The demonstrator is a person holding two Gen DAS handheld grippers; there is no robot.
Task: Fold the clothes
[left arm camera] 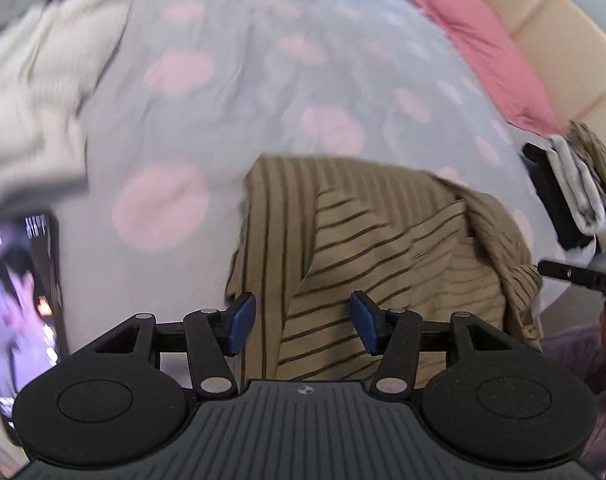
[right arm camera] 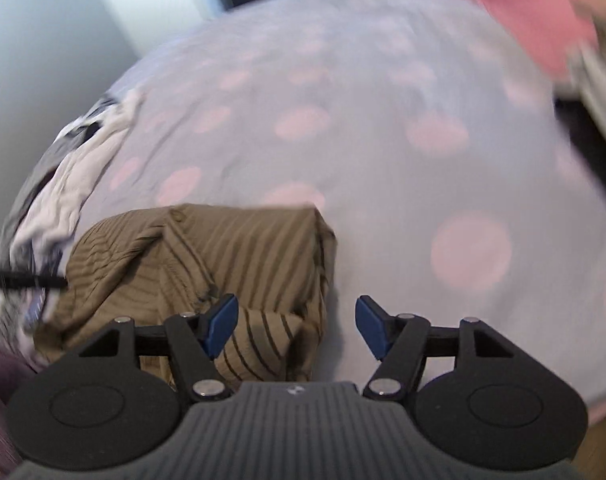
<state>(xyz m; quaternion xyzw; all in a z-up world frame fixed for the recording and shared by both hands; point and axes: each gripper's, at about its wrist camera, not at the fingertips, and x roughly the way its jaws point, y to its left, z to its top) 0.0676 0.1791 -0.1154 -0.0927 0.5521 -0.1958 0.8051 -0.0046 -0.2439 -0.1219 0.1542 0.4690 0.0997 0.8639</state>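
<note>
Phone (left arm camera: 23, 304): lies at the far left on the bedspread (left arm camera: 263, 80), clear of the work.
Left gripper (left arm camera: 303, 322): jaws apart, holding nothing, above the striped shirt (left arm camera: 383, 248).
Shirt: partly folded, near the bed's front edge.
Right gripper (right arm camera: 297, 326): wide apart, empty, over the shirt's right edge.
Advice: pinch both layers at the edge before the next fold, I judge.

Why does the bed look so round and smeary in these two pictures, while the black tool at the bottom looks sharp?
Left wrist view: the fisheye lens bulges the spotted bedspread into a dome; the spots and cream fabric are smeared, the left gripper crisp. Right wrist view: same bulge, the pink cloth streaked, the striped garment soft, the right gripper sharp.
</note>
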